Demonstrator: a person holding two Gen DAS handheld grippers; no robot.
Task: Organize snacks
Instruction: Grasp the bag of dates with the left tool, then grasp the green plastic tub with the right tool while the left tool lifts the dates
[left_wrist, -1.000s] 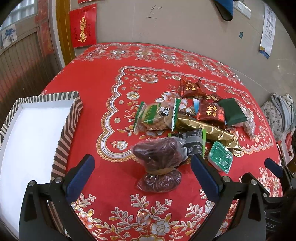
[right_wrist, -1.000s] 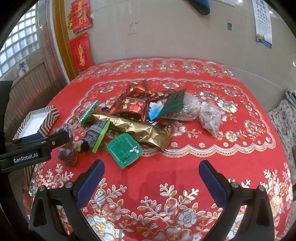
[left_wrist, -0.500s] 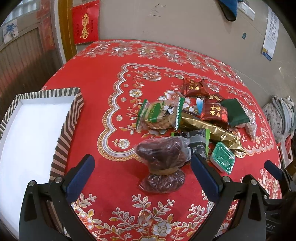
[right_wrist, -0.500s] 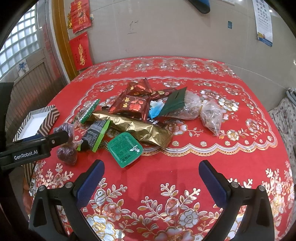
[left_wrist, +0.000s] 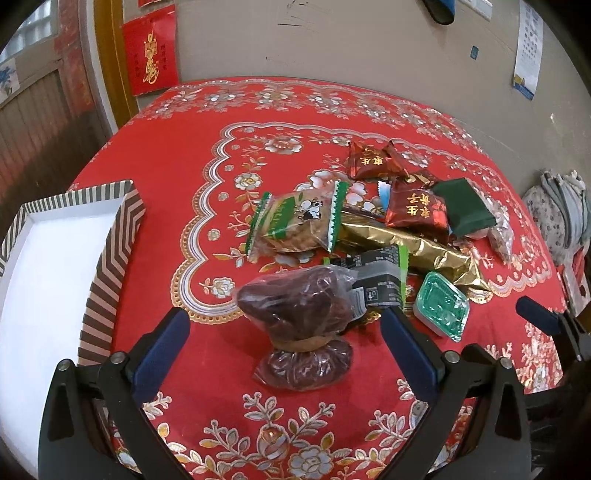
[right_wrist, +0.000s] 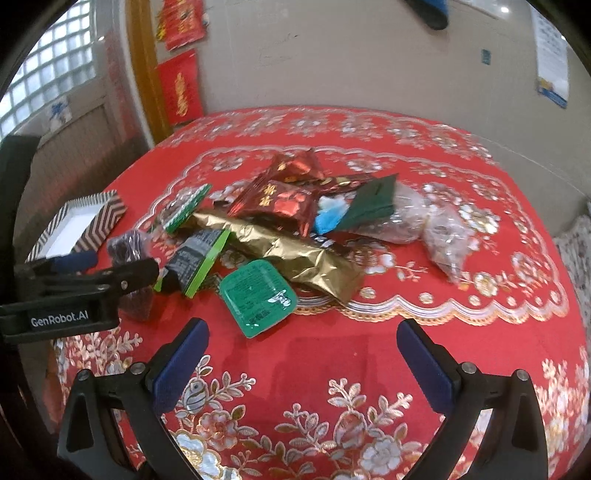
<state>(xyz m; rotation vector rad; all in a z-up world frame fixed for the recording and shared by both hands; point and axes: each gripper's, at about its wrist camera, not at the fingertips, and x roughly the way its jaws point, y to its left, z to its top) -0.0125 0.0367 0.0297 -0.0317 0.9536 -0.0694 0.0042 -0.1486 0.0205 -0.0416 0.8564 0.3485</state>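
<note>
A pile of snacks lies on the red tablecloth (left_wrist: 177, 155). Nearest my left gripper (left_wrist: 284, 336) is a clear bag of dark red dates (left_wrist: 295, 310), between the open jaws. Behind it lie a green-edged biscuit pack (left_wrist: 295, 225), a gold foil pack (left_wrist: 406, 247), a grey-green packet (left_wrist: 376, 284), a green tub (left_wrist: 441, 304) and red packets (left_wrist: 415, 210). My right gripper (right_wrist: 303, 358) is open and empty, just short of the green tub (right_wrist: 258, 295). The left gripper also shows in the right wrist view (right_wrist: 92, 273).
A striped box with a white inside (left_wrist: 114, 236) stands at the table's left edge, also in the right wrist view (right_wrist: 107, 218). Clear bags (right_wrist: 443, 236) lie on the pile's right side. A wall runs behind the table.
My left gripper has moved forward and closer to the bag of dates. My right gripper has moved slightly closer to the pile. Nothing was picked up.
</note>
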